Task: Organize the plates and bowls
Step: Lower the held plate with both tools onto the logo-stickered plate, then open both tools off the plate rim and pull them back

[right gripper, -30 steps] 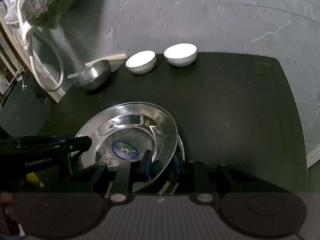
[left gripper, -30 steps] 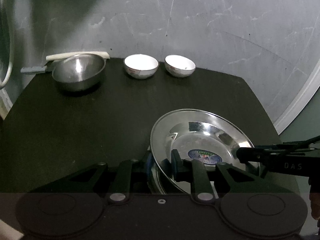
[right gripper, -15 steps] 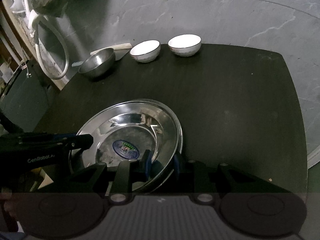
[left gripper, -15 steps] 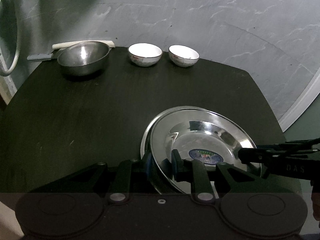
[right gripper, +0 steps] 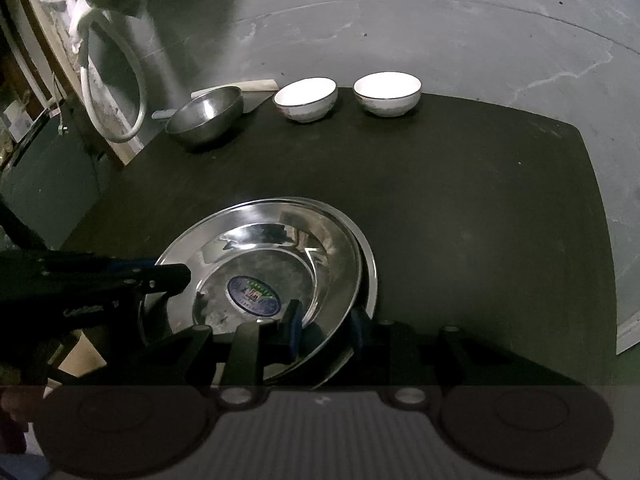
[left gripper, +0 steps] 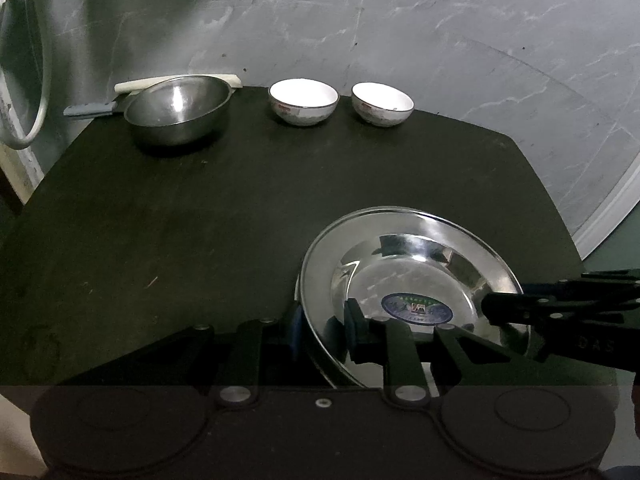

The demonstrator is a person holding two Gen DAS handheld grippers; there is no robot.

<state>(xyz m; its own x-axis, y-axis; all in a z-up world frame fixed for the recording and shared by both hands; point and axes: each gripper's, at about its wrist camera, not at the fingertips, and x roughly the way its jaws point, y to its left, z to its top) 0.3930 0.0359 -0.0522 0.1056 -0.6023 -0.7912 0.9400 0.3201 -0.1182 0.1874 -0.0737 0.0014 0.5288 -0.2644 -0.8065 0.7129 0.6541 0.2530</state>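
Jaws of the left gripper (left gripper: 322, 330) are clamped on the left rim of the top steel plate (left gripper: 416, 276), one pad under the rim and one inside the dish. Jaws of the right gripper (right gripper: 324, 326) are clamped on the right rim of the same plate (right gripper: 276, 256), w/ one pad inside and one outside. So both grippers pinch this plate from opp. sides. In the left view the right gripper shows as a dark bar at the plate's right edge; in the right view the left gripper is the dark bar at the plate's left edge.

The plate is shiny, w/ a round blue sticker (right gripper: 252, 295) in the middle. A second steel plate (right gripper: 370, 276) sits right under it; only its rim peeks out on the right side. Can't tell if the top plate touches the one below.

Both plates are at the near part of the black desk (left gripper: 200, 220). Far back on the desk, in a row: a steel bowl (left gripper: 178, 110) on the left, then white bowl 1 (left gripper: 303, 101), then white bowl 2 (left gripper: 382, 103) just beside it. The bowls stand upright, apart from each other, well apart from the plates.

Behind the steel bowl lies a pale flat board (left gripper: 132, 85). A white hose loop (right gripper: 116, 76) hangs on the left. Grey floor (left gripper: 440, 40) is past the desk.
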